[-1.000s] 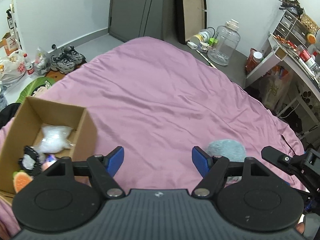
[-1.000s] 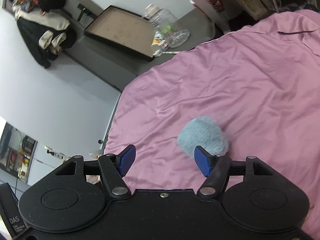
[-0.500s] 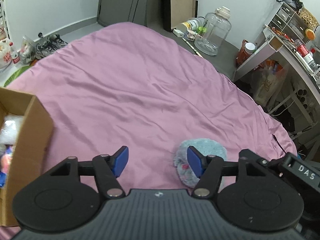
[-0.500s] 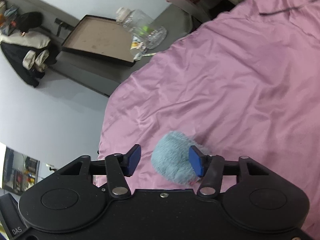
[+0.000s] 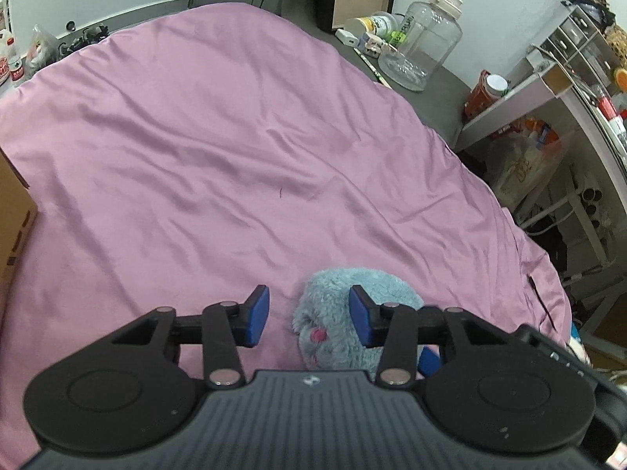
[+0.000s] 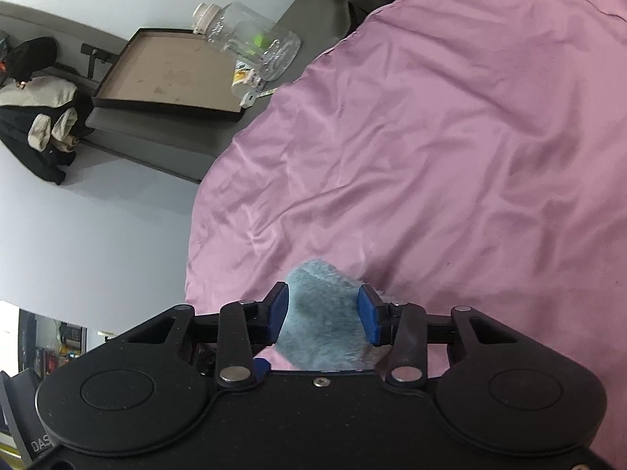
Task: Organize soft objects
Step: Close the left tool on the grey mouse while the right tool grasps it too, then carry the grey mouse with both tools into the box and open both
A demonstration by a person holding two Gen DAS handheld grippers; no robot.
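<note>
A fluffy blue plush toy with a pink spot lies on the pink bedcover near its front right edge. My left gripper hovers over the toy's left part, jaws closing. Its right pad lies against the fur, while the left pad stands clear over bare cover. In the right wrist view the same toy fills the gap of my right gripper, whose jaws are closing with both blue pads pressed into the fur. The right gripper's black body shows beside the toy.
A cardboard box pokes in at the left edge of the bed. Beyond the bed stand a big clear jar, a framed board and a cluttered shelf unit. A dark jacket hangs on the wall.
Both grippers sank toward the plush toy and their jaws narrowed. The right pads came around the toy and now squeeze it. The box slid almost out of the left view.
</note>
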